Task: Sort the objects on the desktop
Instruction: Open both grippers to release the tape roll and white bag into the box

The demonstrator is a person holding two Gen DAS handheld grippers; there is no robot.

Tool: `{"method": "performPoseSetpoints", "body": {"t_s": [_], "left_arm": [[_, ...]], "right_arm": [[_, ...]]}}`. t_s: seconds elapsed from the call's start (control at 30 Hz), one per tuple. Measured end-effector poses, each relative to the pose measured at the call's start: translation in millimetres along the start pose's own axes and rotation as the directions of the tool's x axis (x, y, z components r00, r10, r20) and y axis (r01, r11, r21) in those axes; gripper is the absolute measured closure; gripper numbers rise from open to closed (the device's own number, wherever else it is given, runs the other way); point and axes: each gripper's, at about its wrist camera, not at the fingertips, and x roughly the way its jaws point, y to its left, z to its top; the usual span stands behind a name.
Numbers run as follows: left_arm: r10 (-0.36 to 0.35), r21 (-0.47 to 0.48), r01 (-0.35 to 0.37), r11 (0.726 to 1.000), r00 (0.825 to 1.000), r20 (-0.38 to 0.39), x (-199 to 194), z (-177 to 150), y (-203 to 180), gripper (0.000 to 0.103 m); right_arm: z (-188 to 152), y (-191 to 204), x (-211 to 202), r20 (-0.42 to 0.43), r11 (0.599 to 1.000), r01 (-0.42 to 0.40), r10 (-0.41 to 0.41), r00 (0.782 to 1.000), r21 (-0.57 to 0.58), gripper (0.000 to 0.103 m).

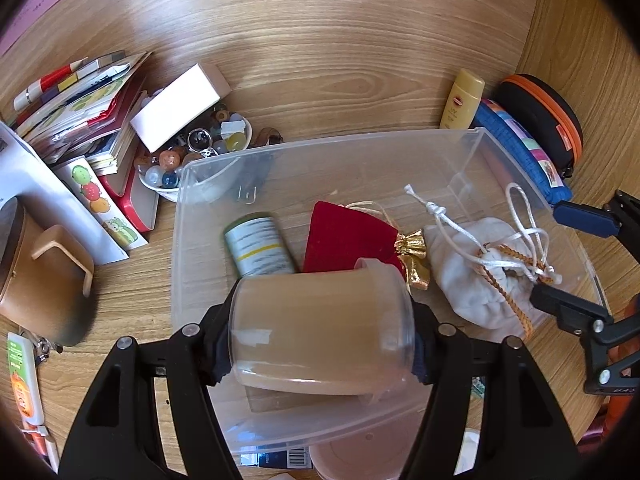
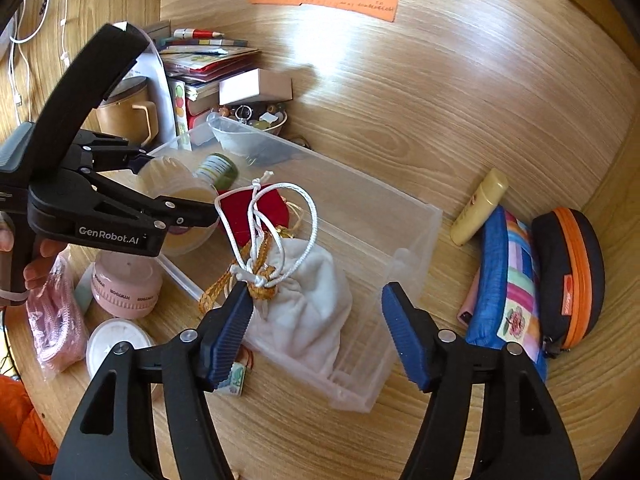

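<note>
- the left gripper (image 1: 322,336) was clamped on a translucent beige jar (image 1: 320,326), holding it on its side over the near part of the clear plastic bin (image 1: 460,140).
- from the right wrist view the jar (image 2: 180,196) hung just inside the bin's left wall, with no sign that it had touched the floor of the bin yet.
- the right gripper (image 2: 318,334) stood wide open and held nothing; its left pad sat just beside the knotted neck of the white drawstring pouch (image 2: 304,304), which lay in the bin.
- already lying in the bin were the pouch, a red velvet pouch (image 1: 344,236) with a gold frill, and a small green-labelled bottle (image 1: 260,246).
- i judged the step in hand to be the placing of the jar among the sorted things.
- the next move seemed to call for lowering the jar into the free near-left space, clear of the bottle and the red pouch, then opening the jaws.
- a yellow tube (image 2: 478,208), a blue patchwork case (image 2: 508,280) and an orange-zipped case (image 2: 572,272) lay on the desk outside the bin, apparently unsorted as yet.
</note>
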Motion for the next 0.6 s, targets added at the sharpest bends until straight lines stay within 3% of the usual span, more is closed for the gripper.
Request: {"method": "performPoseSetpoints", "body": {"t_s": [0.33, 0.6], "left_arm": [[-0.009, 0.003, 0.009, 1.0, 1.0, 0.017, -13.8, 1.6, 3.0, 0.036], [0.04, 0.055, -0.05, 0.997, 0.985, 0.17, -66.5, -1.0, -5.0, 0.035]], "right_arm": [[-7.4, -2.1, -14.2, 0.035, 0.999, 0.002, -0.004, 0.999, 0.046, 0.038], [-10.1, 4.9, -31.4, 0.083, 0.998, 0.004, -0.01, 0.996, 0.066, 0.031]]}}
